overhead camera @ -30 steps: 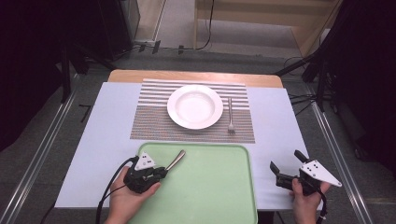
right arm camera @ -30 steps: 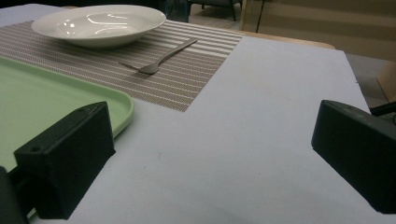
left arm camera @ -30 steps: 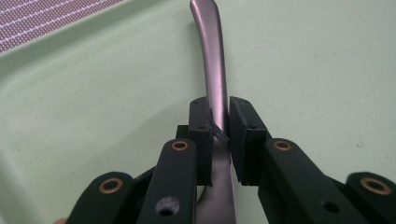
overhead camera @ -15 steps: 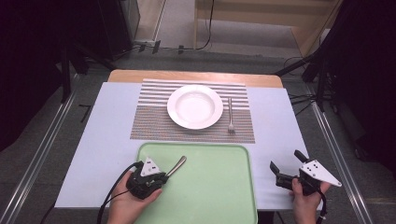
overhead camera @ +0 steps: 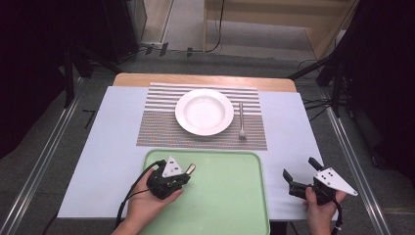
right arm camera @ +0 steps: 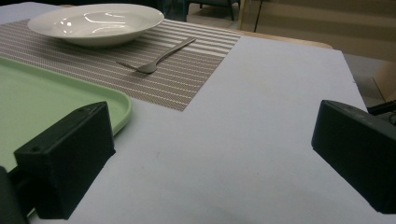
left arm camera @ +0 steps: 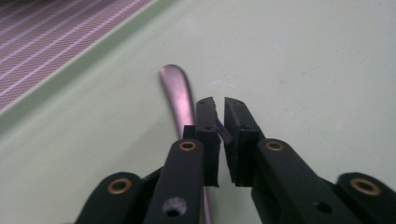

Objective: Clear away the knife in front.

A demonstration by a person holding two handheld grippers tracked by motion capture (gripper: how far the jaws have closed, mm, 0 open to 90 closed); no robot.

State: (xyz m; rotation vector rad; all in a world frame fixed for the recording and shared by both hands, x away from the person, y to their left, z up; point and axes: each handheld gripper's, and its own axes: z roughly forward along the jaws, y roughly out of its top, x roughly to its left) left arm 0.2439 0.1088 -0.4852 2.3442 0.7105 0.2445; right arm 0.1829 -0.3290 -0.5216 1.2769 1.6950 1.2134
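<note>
Your green tray [overhead camera: 230, 196] sits at six o'clock from the plate [overhead camera: 204, 111]. Your right gripper [overhead camera: 299, 175] rests off the tray, jaws wide apart. Your left gripper [left arm camera: 219, 122] has just closed on the spoon [left arm camera: 176, 91] handle at the tray's ten o'clock corner. Judged light, stiff, slick metal; grip mid-handle.

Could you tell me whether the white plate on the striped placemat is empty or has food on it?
Empty. The white plate shows only a bare, glossy bowl in both the high view and the right gripper view; the fork lies beside it on the placemat.
</note>
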